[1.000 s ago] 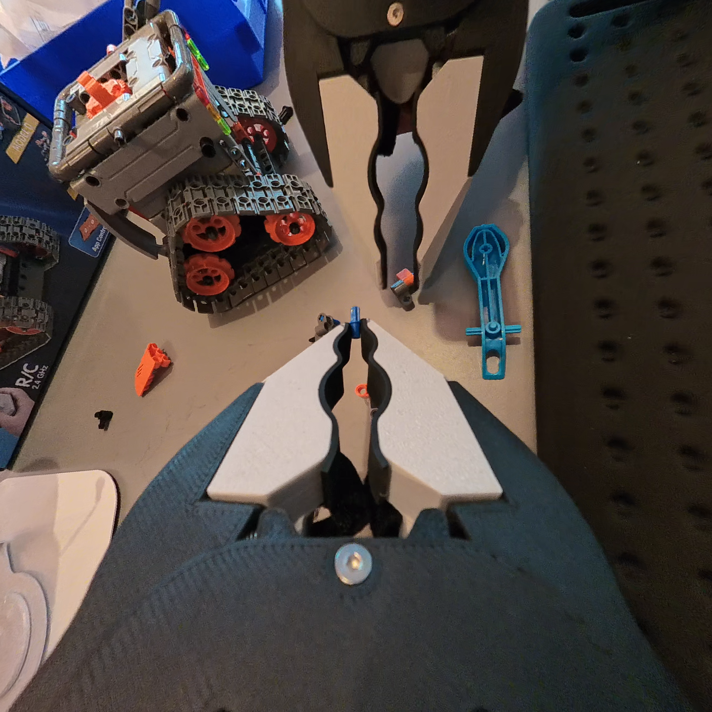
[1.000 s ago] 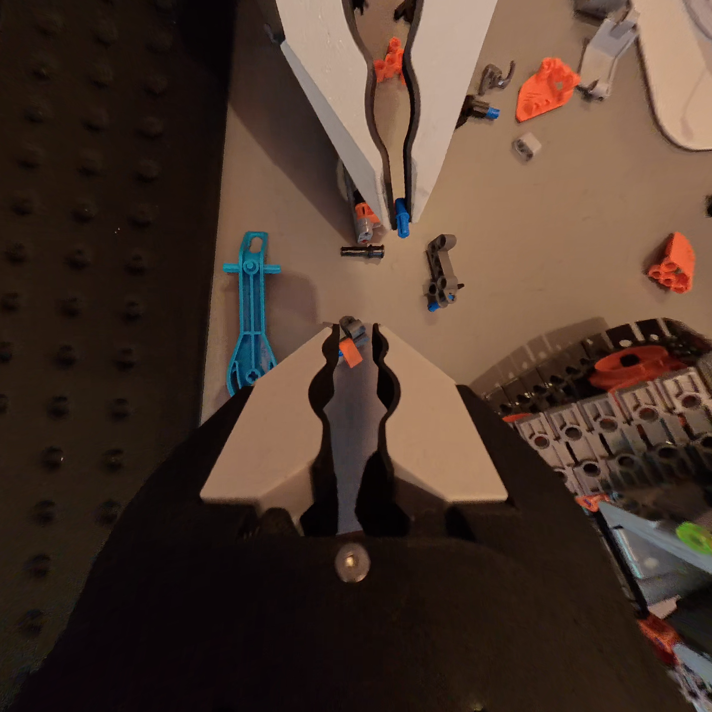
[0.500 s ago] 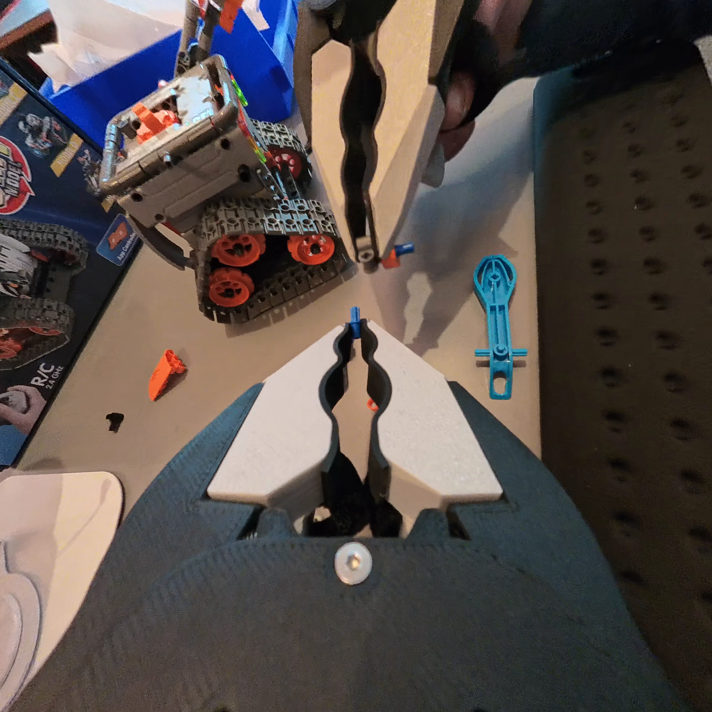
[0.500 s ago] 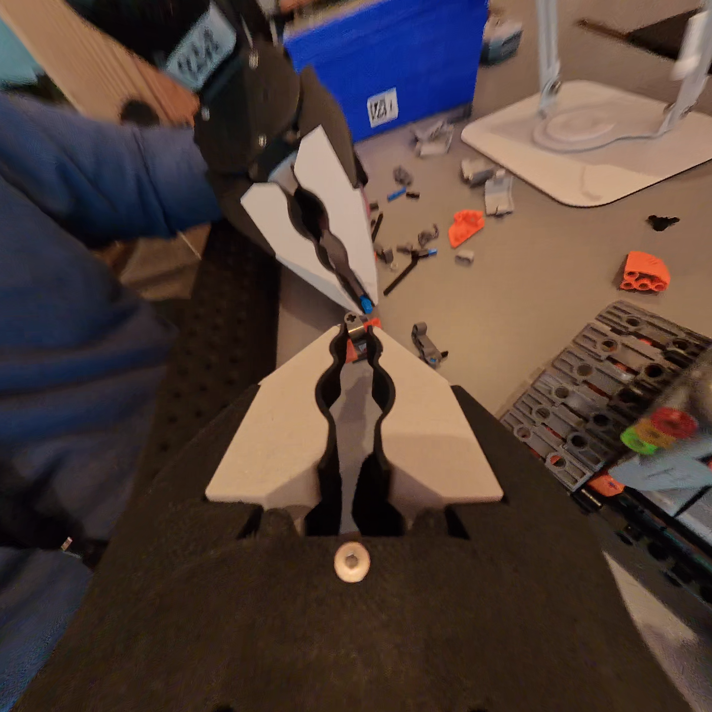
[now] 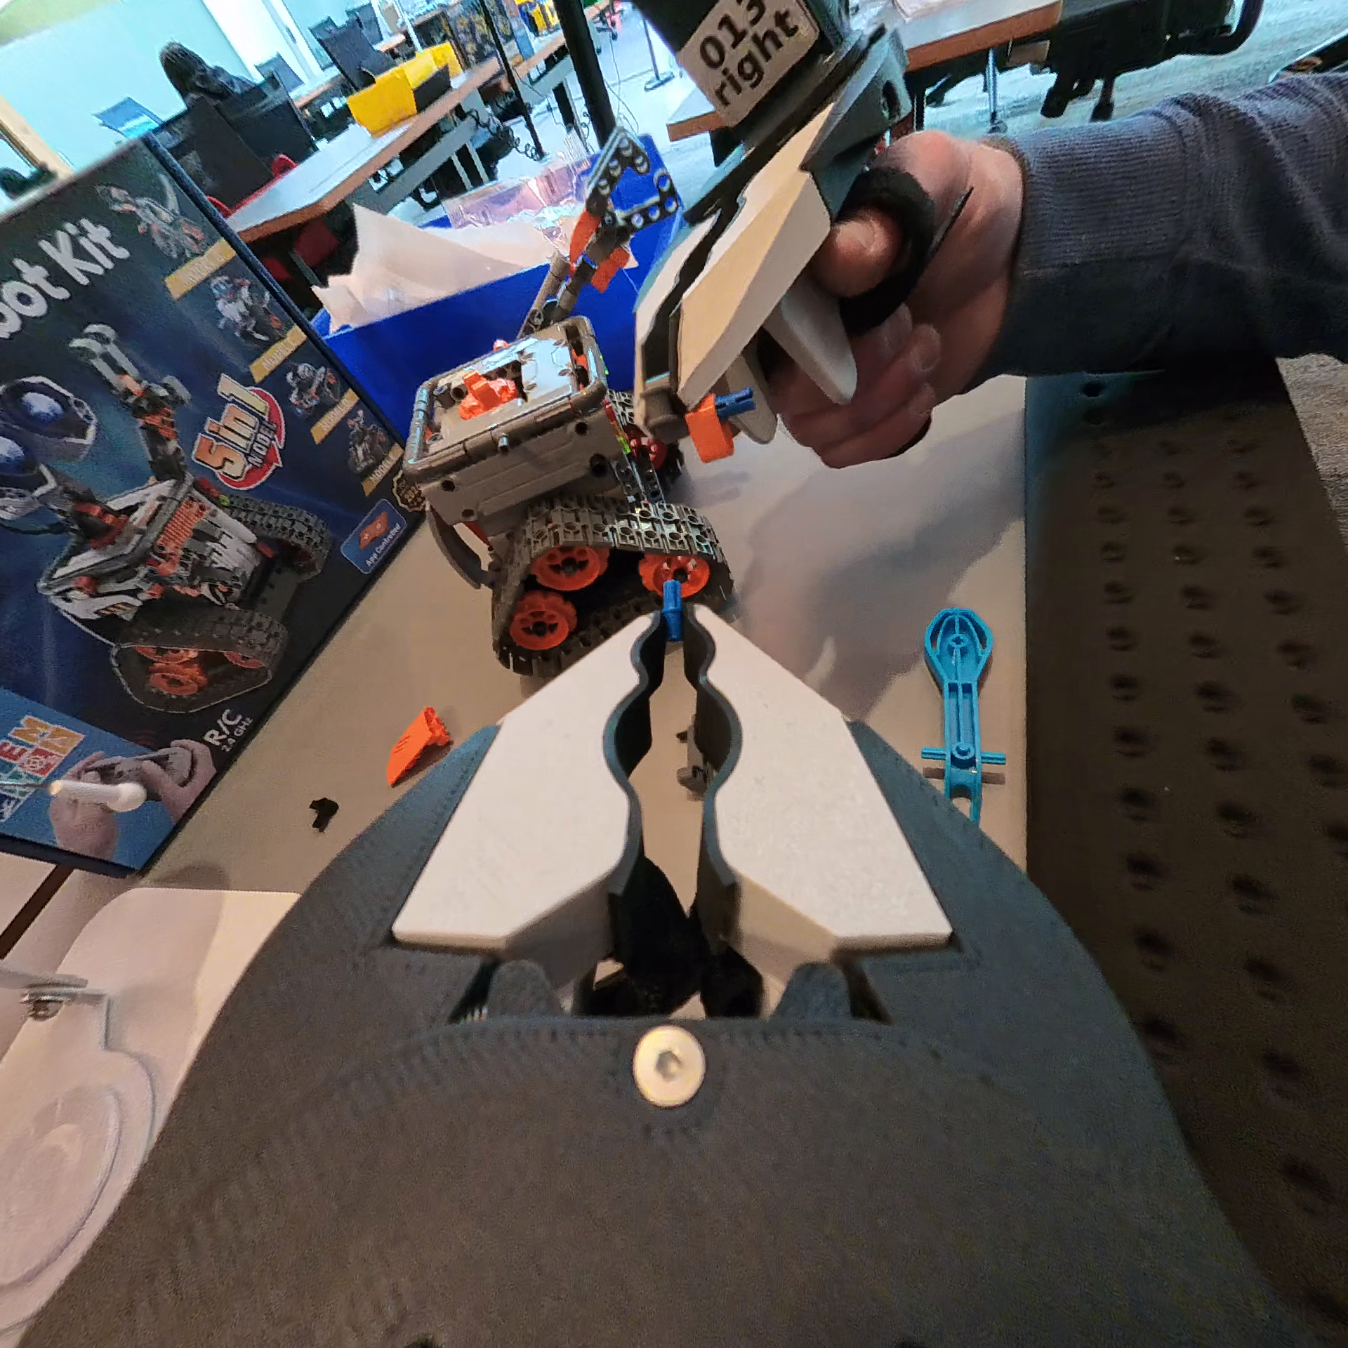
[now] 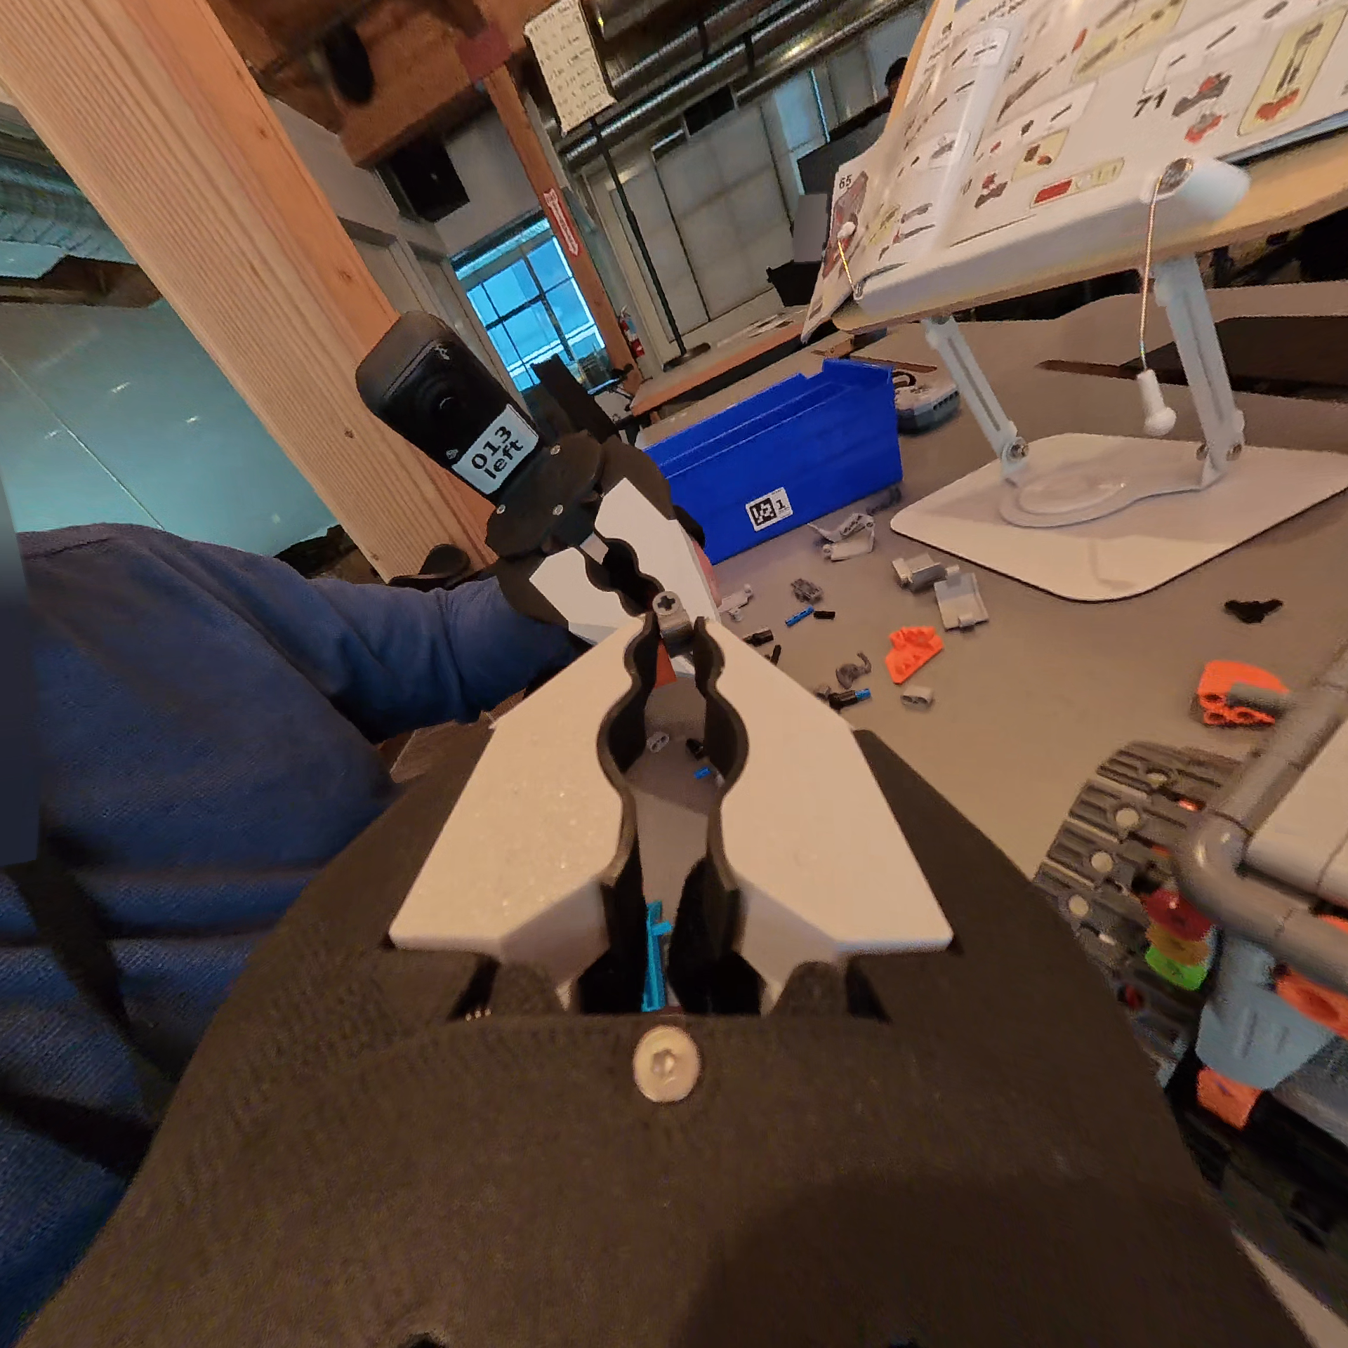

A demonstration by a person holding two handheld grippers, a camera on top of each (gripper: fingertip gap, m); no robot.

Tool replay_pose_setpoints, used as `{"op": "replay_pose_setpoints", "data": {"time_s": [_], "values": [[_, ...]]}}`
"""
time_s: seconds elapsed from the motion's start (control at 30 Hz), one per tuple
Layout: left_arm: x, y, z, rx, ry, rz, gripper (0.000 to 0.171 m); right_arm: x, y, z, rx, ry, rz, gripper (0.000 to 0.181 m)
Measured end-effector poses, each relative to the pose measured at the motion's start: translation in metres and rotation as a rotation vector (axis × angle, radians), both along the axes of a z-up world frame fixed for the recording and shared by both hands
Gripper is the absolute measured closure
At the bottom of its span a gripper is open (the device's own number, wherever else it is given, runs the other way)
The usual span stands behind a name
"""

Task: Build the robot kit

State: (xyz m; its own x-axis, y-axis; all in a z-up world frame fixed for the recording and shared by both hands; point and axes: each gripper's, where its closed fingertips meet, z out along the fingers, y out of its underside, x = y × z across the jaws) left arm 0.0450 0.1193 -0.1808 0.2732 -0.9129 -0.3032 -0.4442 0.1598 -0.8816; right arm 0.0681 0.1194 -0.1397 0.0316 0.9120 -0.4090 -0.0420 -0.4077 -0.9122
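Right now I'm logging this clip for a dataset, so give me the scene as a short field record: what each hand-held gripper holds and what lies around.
left hand-held gripper: shut on blue pin, raised off the table
right hand-held gripper: shut on grey-orange piece, raised off the table
table: grey, scattered small parts
tracked model: ahead of left gripper, on table
kit box: left of model
blue tool: flat beside dark mat
blue bin: far side
manual stand: holds an open booklet
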Motion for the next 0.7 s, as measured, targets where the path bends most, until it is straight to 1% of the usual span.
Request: {"op": "replay_pose_setpoints", "data": {"time_s": [0.2, 0.33, 0.53, 0.63, 0.7], "values": [[-0.01, 0.001, 0.008, 0.021, -0.012, 0.018, 0.17, -0.013, -0.001, 0.01, 0.044, -0.028, 0.016, 0.175], [-0.026, 0.004, 0.009, 0.045, -0.007, 0.05, 0.17, -0.022, 0.002, 0.01, 0.097, -0.082, 0.027, 0.175], [-0.044, 0.008, 0.012, 0.048, -0.046, 0.086, 0.17, -0.042, 0.008, 0.003, 0.307, -0.239, 0.004, 0.174], [-0.048, 0.012, 0.012, 0.06, -0.036, 0.102, 0.17, -0.052, 0.009, 0.001, 0.436, -0.328, -0.004, 0.174], [-0.051, 0.015, 0.01, 0.066, -0.016, 0.111, 0.17, -0.056, 0.012, -0.004, 0.536, -0.419, -0.024, 0.175]]}}
